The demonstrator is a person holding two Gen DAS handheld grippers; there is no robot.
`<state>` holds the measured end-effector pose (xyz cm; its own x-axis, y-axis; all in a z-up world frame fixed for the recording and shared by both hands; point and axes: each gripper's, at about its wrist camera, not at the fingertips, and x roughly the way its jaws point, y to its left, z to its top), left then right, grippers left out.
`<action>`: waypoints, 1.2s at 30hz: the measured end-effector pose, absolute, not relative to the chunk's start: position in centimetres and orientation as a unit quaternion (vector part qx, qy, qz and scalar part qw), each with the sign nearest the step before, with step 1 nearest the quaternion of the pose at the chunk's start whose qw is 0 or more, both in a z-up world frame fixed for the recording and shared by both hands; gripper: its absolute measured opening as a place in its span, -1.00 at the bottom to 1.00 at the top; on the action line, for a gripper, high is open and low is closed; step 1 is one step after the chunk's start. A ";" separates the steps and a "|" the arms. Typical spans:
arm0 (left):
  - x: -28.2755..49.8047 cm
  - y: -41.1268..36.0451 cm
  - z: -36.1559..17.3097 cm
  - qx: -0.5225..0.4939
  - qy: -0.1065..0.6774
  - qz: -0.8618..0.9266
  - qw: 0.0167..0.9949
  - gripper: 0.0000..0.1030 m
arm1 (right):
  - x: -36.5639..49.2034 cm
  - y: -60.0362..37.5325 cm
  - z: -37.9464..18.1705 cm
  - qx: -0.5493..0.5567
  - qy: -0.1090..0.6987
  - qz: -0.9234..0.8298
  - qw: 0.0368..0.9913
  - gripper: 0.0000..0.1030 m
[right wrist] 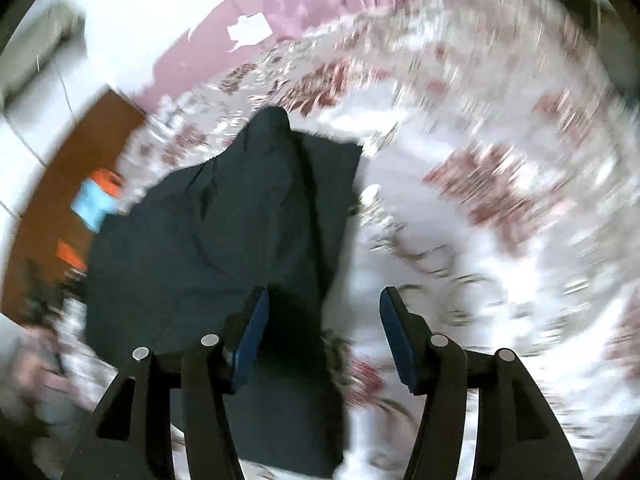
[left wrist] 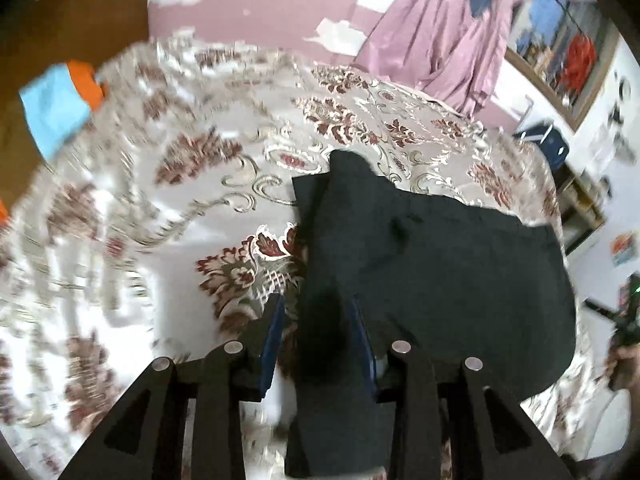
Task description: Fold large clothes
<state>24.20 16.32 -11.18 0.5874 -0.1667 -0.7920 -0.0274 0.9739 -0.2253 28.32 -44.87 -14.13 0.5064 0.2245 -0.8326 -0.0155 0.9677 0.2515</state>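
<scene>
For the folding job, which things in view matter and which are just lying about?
Job: dark garment; floral bedspread under it; left gripper; right gripper.
Lying about: mauve curtain; blue and orange cloth; framed picture.

Bedspread (right wrist: 500,184) pattern smeared by motion blur. Blue-orange item (left wrist: 60,100) at left too blurred to identify. Garment (left wrist: 440,264) lower edge hidden behind gripper frames. Hand (left wrist: 622,364) cut by right edge.

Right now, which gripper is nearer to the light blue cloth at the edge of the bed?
Left. The left gripper works the dark garment's side toward the blue cloth; the right gripper is on the garment's far side.
</scene>
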 end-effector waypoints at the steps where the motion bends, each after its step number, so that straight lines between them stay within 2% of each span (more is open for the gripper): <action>1: 22.9 15.4 -9.9 -0.097 0.451 -0.034 0.887 -0.37 | 27.3 -43.4 -12.4 0.074 0.487 0.060 0.868 0.10; 2: 21.7 14.8 -8.8 -0.095 0.446 -0.032 0.889 -0.32 | 26.5 -42.6 -11.4 0.061 0.480 0.061 0.873 0.28; 4: 19.2 13.4 -6.7 -0.099 0.431 -0.032 0.896 0.29 | 24.5 -40.7 -8.8 0.050 0.457 0.067 0.885 0.46; 5: 18.2 12.8 -6.0 -0.101 0.422 -0.031 0.901 0.82 | 22.9 -39.0 -7.1 0.054 0.440 0.082 0.893 0.56; 6: 16.3 11.9 -4.9 -0.103 0.397 -0.027 0.911 0.95 | 22.0 -38.2 -6.1 0.059 0.432 0.089 0.895 0.65; 9: 11.6 9.2 -2.9 -0.106 0.371 -0.042 0.922 0.97 | 17.8 -35.1 -3.3 0.069 0.405 0.093 0.907 0.79; 16: 5.8 5.1 -3.0 -0.088 0.405 -0.033 0.910 1.00 | 9.6 -30.4 -1.3 0.068 0.397 0.087 0.911 0.86; 18: 4.8 4.6 -3.7 -0.091 0.432 -0.031 0.897 1.00 | 7.9 -29.6 -1.2 0.069 0.399 0.082 0.911 0.95; 24: 1.6 3.3 -3.2 -0.084 0.429 -0.024 0.899 1.00 | 3.2 -26.3 -0.1 0.013 0.388 0.081 0.918 0.96; 36: -0.2 0.1 -2.5 -0.046 0.421 -0.023 0.905 1.00 | 1.5 -26.7 -0.8 0.015 0.408 0.043 0.912 0.96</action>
<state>-0.15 0.07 -2.46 0.6437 -0.0811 -0.7610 0.0032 0.9946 -0.1034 1.53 -26.70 -0.78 0.6637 0.0906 -0.7425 -0.0666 0.9959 0.0619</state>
